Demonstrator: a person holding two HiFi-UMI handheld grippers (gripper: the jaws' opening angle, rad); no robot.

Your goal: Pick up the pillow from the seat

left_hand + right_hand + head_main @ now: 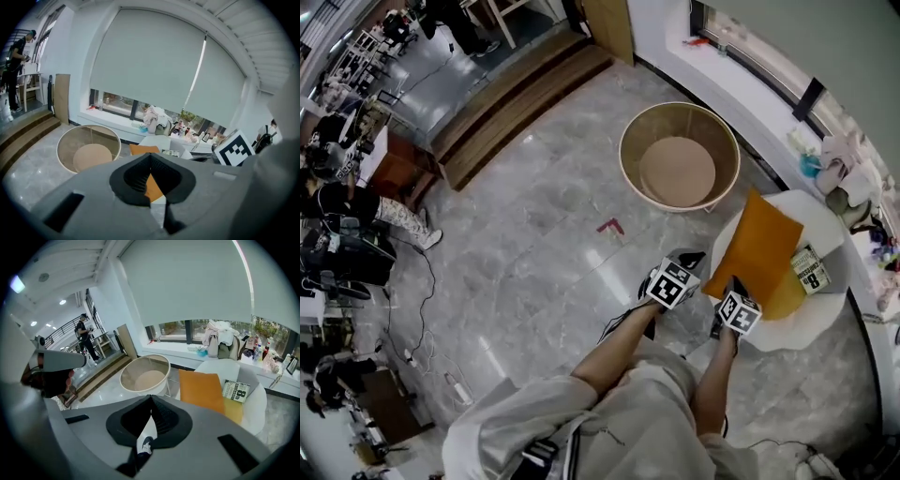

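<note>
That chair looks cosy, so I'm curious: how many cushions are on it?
2. An orange pillow lies on the white seat. A yellower cushion lies beneath it, partly under a book. Others could be hidden underneath.

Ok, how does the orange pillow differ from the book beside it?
The pillow is plain orange; the book has a printed cover. The pillow is far larger than the book. Both rest on the white seat.
</note>
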